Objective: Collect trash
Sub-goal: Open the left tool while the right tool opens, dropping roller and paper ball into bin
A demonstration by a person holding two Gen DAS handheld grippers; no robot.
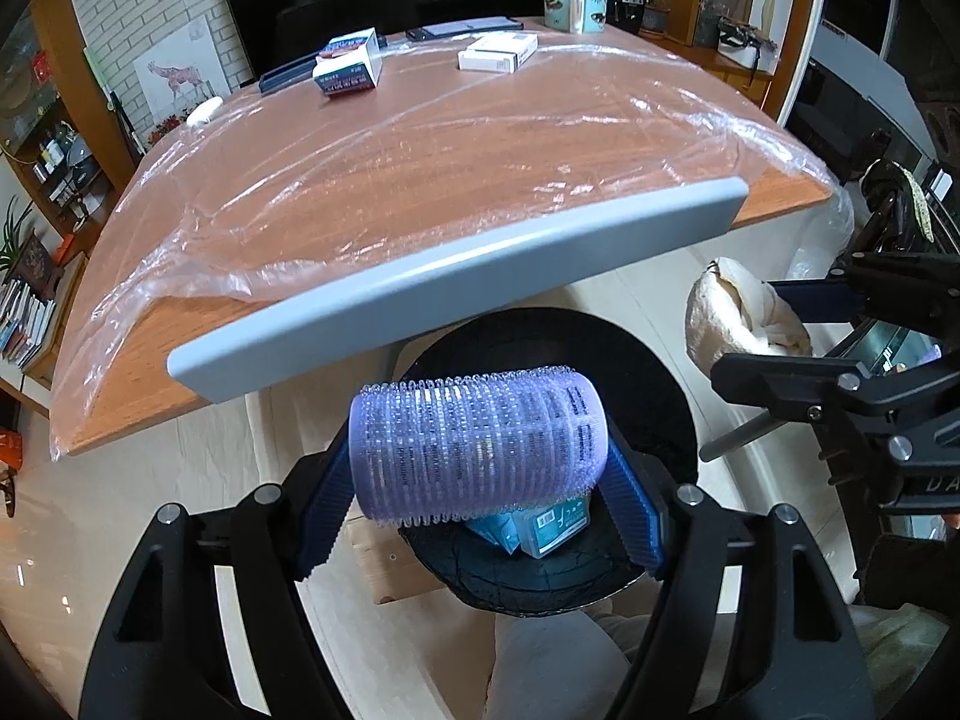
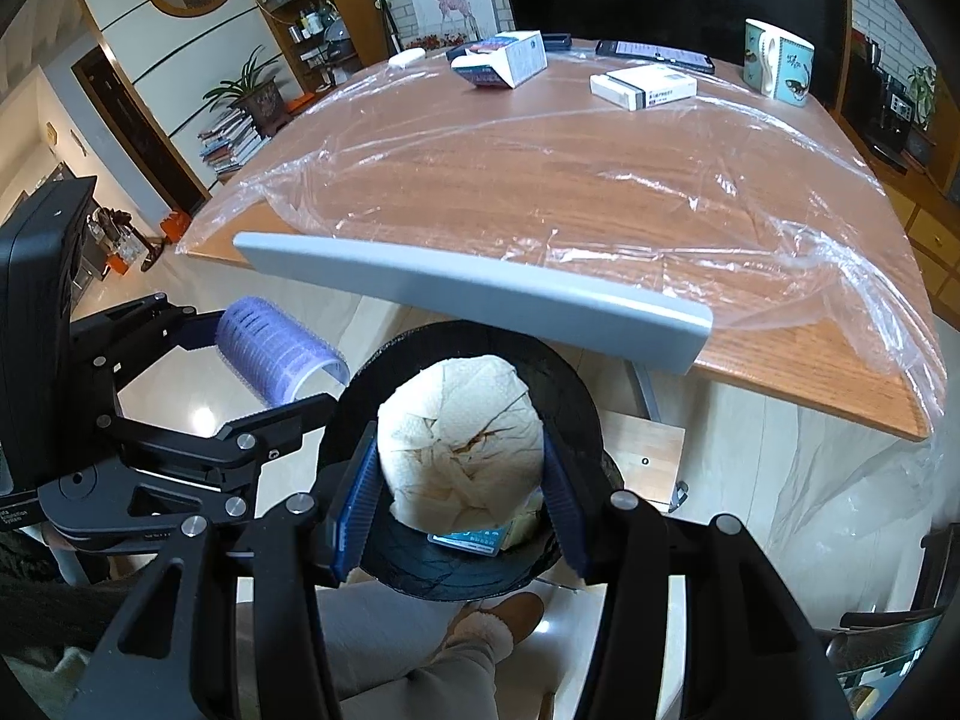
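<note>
My left gripper is shut on a purple hair roller and holds it over a black trash bin below the table edge. The roller also shows in the right wrist view. My right gripper is shut on a crumpled white paper ball, held over the same bin. The paper ball shows at the right of the left wrist view. A teal packet lies inside the bin.
A wooden table covered with clear plastic film lies ahead, with a grey bar along its near edge. Two small boxes, a phone and a mug stand at its far end. The person's legs are below.
</note>
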